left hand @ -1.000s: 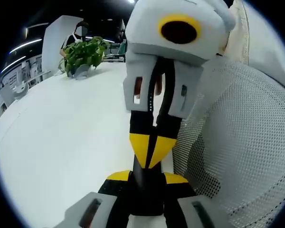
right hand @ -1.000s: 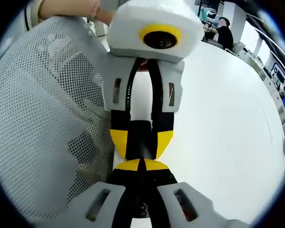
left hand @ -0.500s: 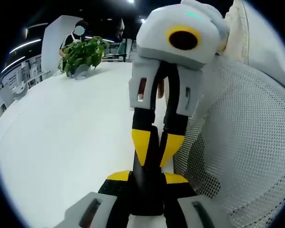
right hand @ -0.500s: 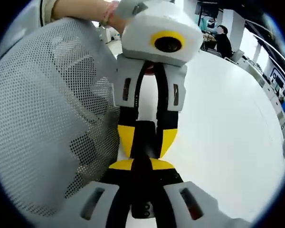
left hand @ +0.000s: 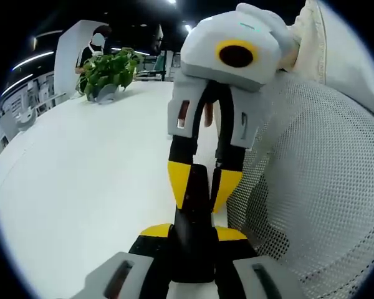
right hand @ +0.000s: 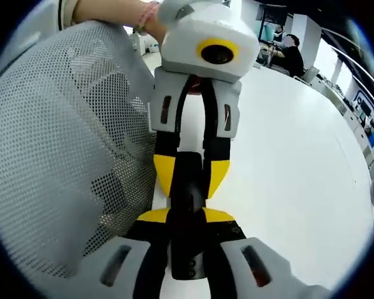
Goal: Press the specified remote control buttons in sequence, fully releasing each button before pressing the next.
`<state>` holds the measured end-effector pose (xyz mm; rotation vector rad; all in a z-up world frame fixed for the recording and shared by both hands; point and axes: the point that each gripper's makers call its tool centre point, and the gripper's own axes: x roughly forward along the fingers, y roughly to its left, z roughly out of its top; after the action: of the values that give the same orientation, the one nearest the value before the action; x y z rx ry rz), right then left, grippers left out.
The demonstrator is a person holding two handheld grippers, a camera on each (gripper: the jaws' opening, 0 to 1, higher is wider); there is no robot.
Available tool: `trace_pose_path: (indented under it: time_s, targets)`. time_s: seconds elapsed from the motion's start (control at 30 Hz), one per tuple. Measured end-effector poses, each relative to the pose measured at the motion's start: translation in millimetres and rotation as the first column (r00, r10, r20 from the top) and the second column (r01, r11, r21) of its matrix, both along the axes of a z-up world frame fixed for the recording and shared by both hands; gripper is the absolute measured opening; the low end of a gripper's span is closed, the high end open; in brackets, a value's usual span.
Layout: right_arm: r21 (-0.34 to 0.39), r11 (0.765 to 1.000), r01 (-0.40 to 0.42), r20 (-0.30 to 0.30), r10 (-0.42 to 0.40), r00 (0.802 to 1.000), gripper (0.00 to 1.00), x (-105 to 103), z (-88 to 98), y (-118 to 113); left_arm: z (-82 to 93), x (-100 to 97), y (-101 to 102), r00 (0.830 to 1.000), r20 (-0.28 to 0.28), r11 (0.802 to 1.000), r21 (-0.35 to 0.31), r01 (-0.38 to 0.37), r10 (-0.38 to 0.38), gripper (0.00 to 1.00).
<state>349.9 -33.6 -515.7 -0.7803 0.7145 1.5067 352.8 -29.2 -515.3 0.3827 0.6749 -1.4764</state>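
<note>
Remote control (left hand: 192, 215), a slim black bar, sits low at centre frame, clamped at both ends between my left gripper (left hand: 190, 240) and right gripper (right hand: 186, 227). Around it I see the white table (left hand: 81, 187), a mesh chair back (right hand: 56, 162) and a potted plant (left hand: 106, 73) upper left.

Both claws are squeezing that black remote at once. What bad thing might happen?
The remote is pinched end to end between the left gripper and the right gripper, so squeezing may press wrong buttons. It hangs above the white table, beside a mesh chair; if one grip loosens, it might drop.
</note>
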Motion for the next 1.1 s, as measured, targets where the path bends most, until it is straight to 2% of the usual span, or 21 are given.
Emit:
trace_pose_path:
  time_s: [1.03,1.07,1.1]
  targets:
    - [0.015,1.000,0.014,0.000,-0.014,1.000,0.24,4.3,-1.8,-6.7,0.8,-0.6,0.3,1.000,-0.002,1.000,-0.001,0.000,0.000,0.24]
    - [-0.015,1.000,0.014,0.002,-0.014,1.000,0.25,5.1,-5.3,-10.7,0.9,-0.6,0.3,1.000,-0.002,1.000,0.000,0.000,0.000,0.24]
    - [-0.080,0.997,0.012,0.013,-0.011,1.000,0.25,6.3,-12.1,-20.6,1.0,-0.6,0.3,1.000,-0.001,1.000,0.000,0.000,0.000,0.24]
